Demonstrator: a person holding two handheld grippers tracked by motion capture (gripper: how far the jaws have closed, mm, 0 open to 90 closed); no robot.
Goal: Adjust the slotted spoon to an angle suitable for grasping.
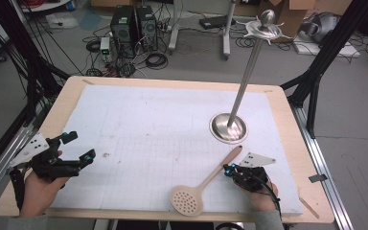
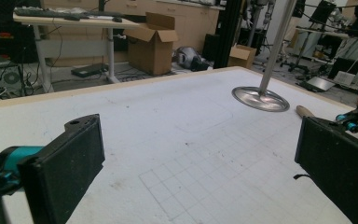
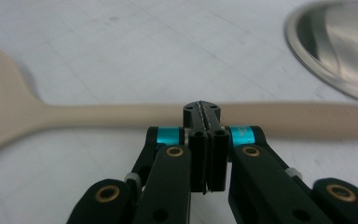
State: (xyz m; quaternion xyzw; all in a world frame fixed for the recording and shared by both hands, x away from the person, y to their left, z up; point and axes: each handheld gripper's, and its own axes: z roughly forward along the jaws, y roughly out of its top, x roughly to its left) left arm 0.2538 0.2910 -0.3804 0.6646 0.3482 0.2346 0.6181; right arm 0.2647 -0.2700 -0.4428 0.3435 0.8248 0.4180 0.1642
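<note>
So the right gripper (image 1: 231,171) is sitting right up against the handle of the beige slotted spatula (image 1: 202,187), near the front edge of the white mat (image 1: 148,139), with its jaws pressed flat together and nothing between them. In the right gripper view (image 3: 204,108) you can see the closed tips just in front of the handle (image 3: 279,119), which runs crosswise behind them; whether they actually touch it I can't tell. The spatula itself lies flat, perforated head toward the person, handle tip pointing at the round base of the steel stand (image 1: 228,128), close to it but apart. The left gripper (image 1: 76,151) rests over at the left side of the table (image 1: 287,103), jaws wide apart and empty, which the left gripper view (image 2: 191,158) shows clearly, with only bare mat between the pads. My read is this is the approach step, lining up on the handle before any grab. Next move looks like it needs the right jaws spread first, since closed like this they can only nudge the thing, then set down around the handle from both sides and squeezed. Guessing the stand's hooks (image 1: 263,29) are where it ends up, but that's just a guess.
</note>
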